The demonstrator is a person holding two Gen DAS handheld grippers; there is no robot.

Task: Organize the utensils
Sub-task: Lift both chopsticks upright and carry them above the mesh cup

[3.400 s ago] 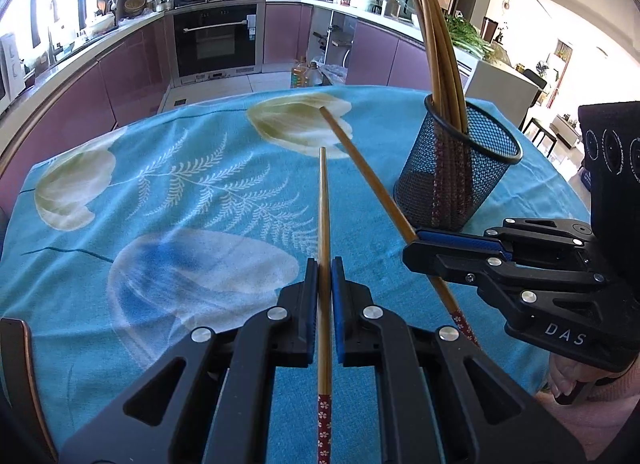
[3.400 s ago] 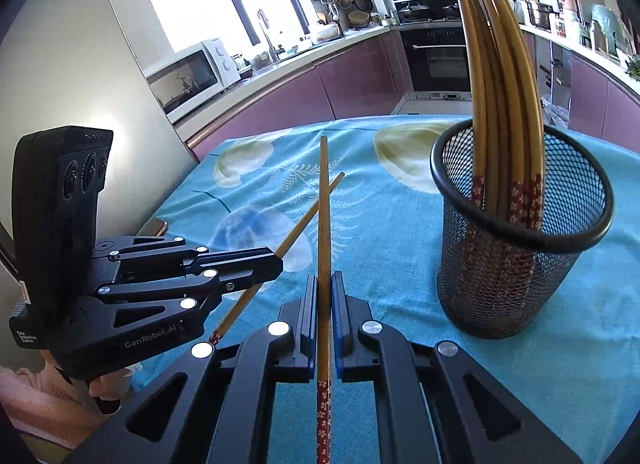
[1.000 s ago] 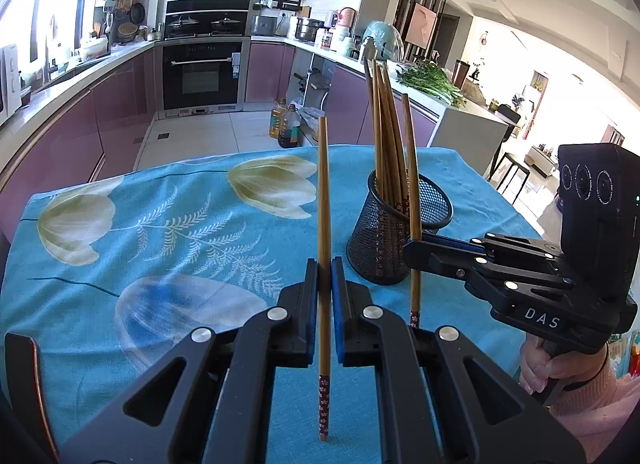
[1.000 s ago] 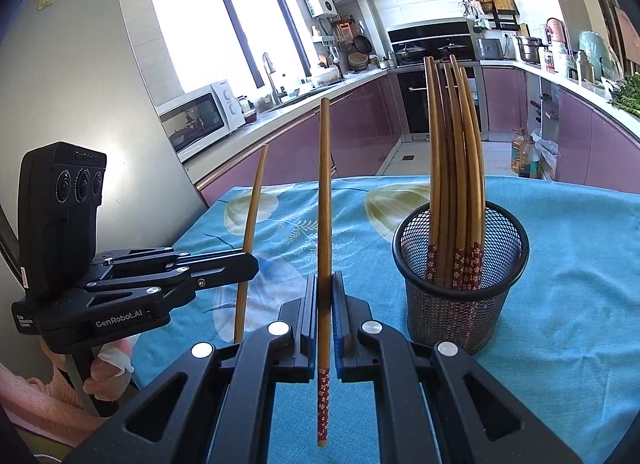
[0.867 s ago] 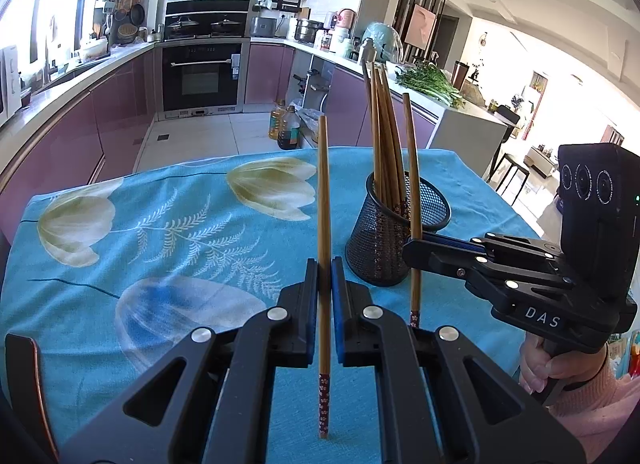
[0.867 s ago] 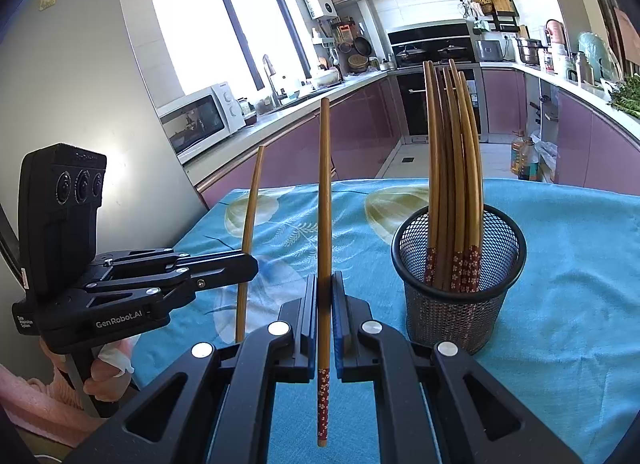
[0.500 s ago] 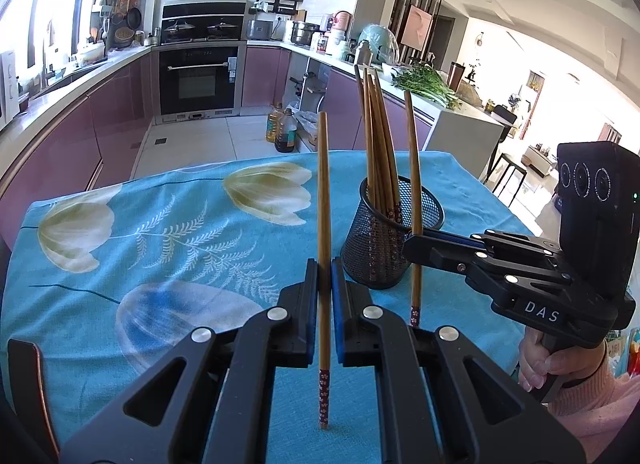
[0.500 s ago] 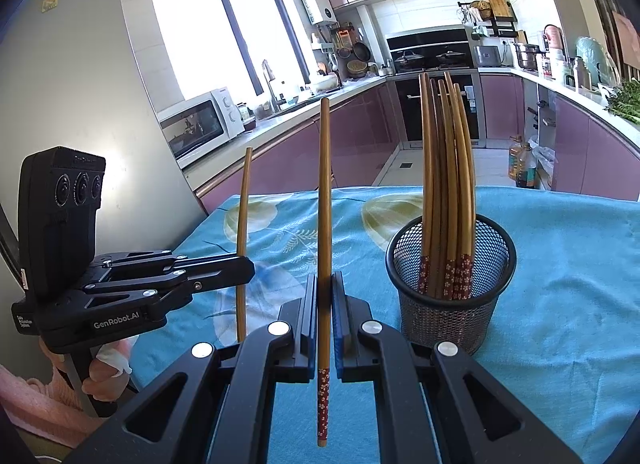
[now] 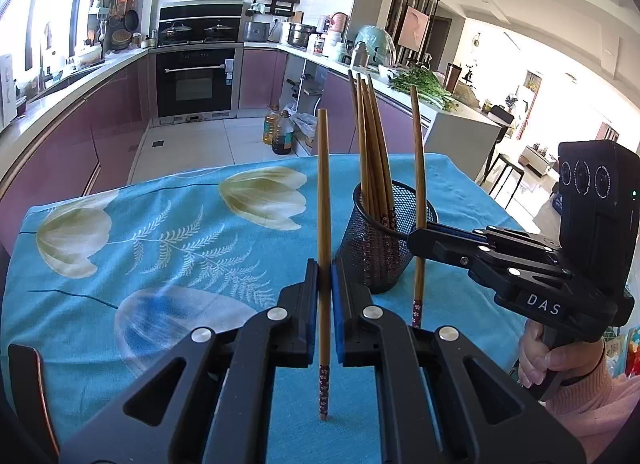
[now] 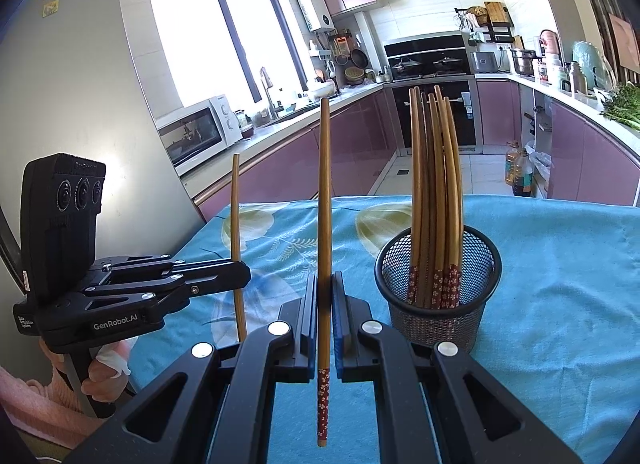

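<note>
On a table covered by a turquoise tablecloth [image 9: 168, 232] printed with pale tulips and ferns, the tidying looked nearly finished but not quite. Farthest left, the left gripper [image 9: 325, 284] was clamped shut on a single bamboo chopstick [image 9: 323, 232], which stood almost upright with its red flower-patterned end hanging below the jaws, above the cloth and touching nothing. The right wrist view showed that same gripper side-on at the left edge, a person's hand [image 10: 105, 368] in a pink sleeve wrapped round its handle. Next to the right stood a black mesh cup [image 9: 380, 260], sitting upright on the cloth, already holding a bundle of matching chopsticks [image 9: 370, 152] that leaned together with their patterned ends down at the bottom of the cup. Right beside the cup's near rim, the right gripper [image 10: 325, 296] was likewise closed tight on a second chopstick [image 10: 324, 232], held upright with its patterned end lowest, outside the cup and not yet over the opening. No loose utensils could be seen on the visible cloth, so most of the sorting seemed done. What remained, by this reading, was to carry each held chopstick over the rim, lower it patterned end first among the others, and let go. The kitchen behind, with purple cabinets [image 9: 100, 132] and a black oven [image 9: 194, 84], played no part.
</note>
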